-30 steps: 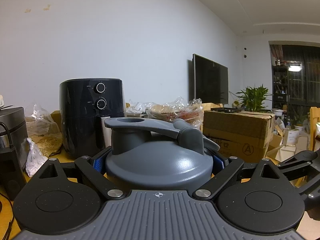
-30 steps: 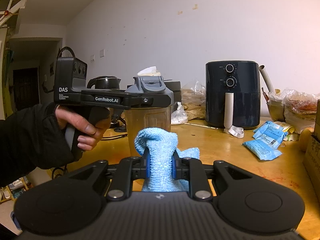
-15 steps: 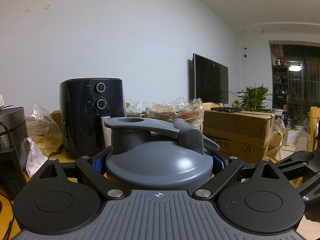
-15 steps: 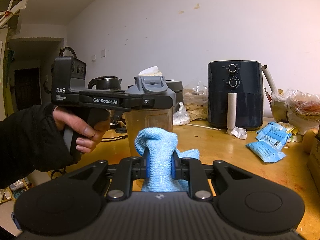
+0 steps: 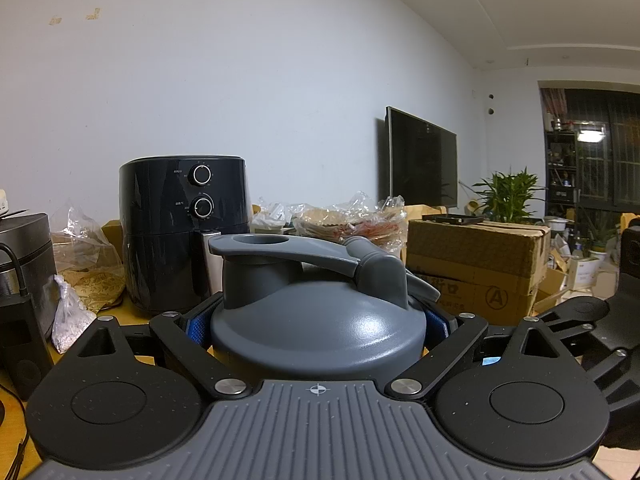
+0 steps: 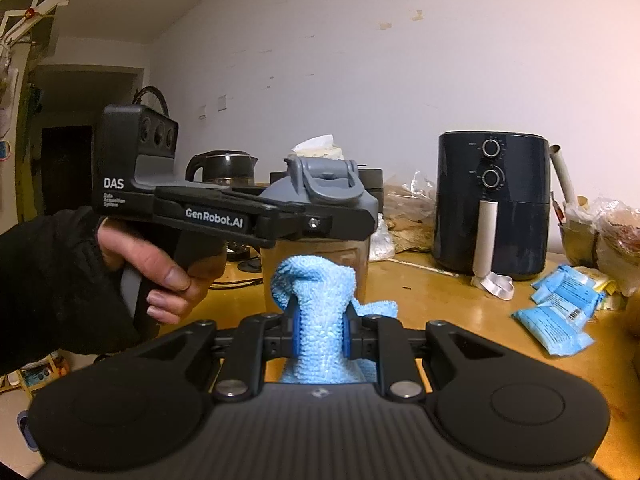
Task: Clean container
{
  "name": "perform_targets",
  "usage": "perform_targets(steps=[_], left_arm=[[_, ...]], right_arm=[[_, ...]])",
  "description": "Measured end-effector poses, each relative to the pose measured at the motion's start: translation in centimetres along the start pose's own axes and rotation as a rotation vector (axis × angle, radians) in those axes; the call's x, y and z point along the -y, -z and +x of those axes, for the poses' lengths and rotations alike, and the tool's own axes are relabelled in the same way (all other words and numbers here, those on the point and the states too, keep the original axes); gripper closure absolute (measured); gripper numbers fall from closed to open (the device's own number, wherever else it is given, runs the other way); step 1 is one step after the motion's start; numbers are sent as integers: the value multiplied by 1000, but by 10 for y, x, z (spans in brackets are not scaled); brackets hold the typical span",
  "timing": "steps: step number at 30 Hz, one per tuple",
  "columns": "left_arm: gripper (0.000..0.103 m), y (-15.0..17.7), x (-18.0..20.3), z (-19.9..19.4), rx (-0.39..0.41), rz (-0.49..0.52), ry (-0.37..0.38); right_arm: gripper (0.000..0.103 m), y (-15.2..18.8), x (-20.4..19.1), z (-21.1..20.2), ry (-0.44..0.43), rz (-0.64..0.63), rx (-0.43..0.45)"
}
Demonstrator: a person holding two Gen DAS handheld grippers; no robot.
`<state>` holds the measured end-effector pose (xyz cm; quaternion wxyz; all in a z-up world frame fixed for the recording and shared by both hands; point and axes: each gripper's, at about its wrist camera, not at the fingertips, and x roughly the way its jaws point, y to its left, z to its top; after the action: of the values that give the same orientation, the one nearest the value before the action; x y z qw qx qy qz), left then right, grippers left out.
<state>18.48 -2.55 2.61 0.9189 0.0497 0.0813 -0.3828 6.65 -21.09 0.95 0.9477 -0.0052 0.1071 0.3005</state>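
One container (image 6: 316, 240) with a grey flip-top lid (image 5: 316, 332), one blue cloth (image 6: 316, 312), one black air fryer (image 6: 490, 204), two or three blue packets (image 6: 554, 312) off to the right on the wooden table (image 6: 440, 300). Plenty of bare tabletop between container and fryer, tighter on the left with a kettle (image 6: 222, 168) and cables behind. Container upright with see-through, brownish walls, clamped at the lid by the left gripper (image 5: 316, 320); right gripper (image 6: 319, 328) pinched narrow on the bunched cloth, just in front of the container wall.
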Motion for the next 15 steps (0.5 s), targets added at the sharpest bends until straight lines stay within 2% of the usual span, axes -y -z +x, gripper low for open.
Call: perform_targets(steps=[15], left_arm=[[8,0,1,0,-6,6,-4]], right_arm=[[88,-12,-5,16,-5,-46,7]])
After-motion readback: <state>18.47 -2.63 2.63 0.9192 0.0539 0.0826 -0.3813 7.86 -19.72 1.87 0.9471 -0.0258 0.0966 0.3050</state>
